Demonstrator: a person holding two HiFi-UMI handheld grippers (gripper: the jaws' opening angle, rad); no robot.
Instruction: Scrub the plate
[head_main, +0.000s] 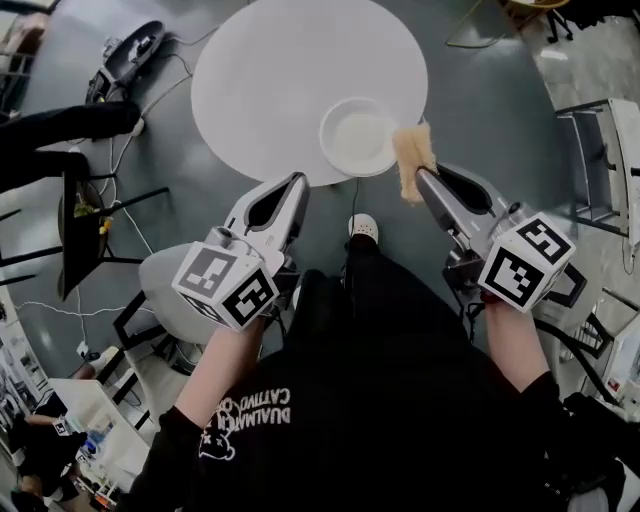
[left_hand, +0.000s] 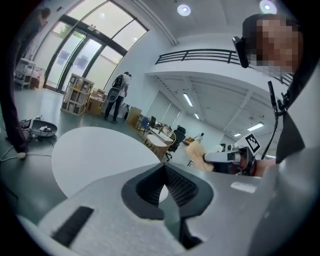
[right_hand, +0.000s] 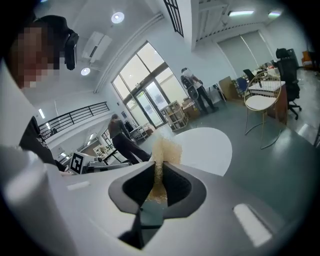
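Observation:
A white plate (head_main: 358, 137) rests on the near edge of the round white table (head_main: 290, 60). My right gripper (head_main: 420, 175) is shut on a tan sponge (head_main: 413, 160), which hangs just right of the plate, at the table's rim. In the right gripper view the sponge (right_hand: 164, 152) sticks up from between the pads of the gripper (right_hand: 159, 172). My left gripper (head_main: 297, 182) is shut with nothing in it, its tip just short of the table edge, left of the plate. In the left gripper view its jaws (left_hand: 164, 172) meet, with the sponge (left_hand: 196, 152) to the right.
A black chair (head_main: 90, 215) and cables lie on the floor to the left. A metal rack (head_main: 600, 150) stands at the right. A person's shoe (head_main: 363, 227) is under the table edge. Farther off are people, shelves and a small round table (right_hand: 260, 102).

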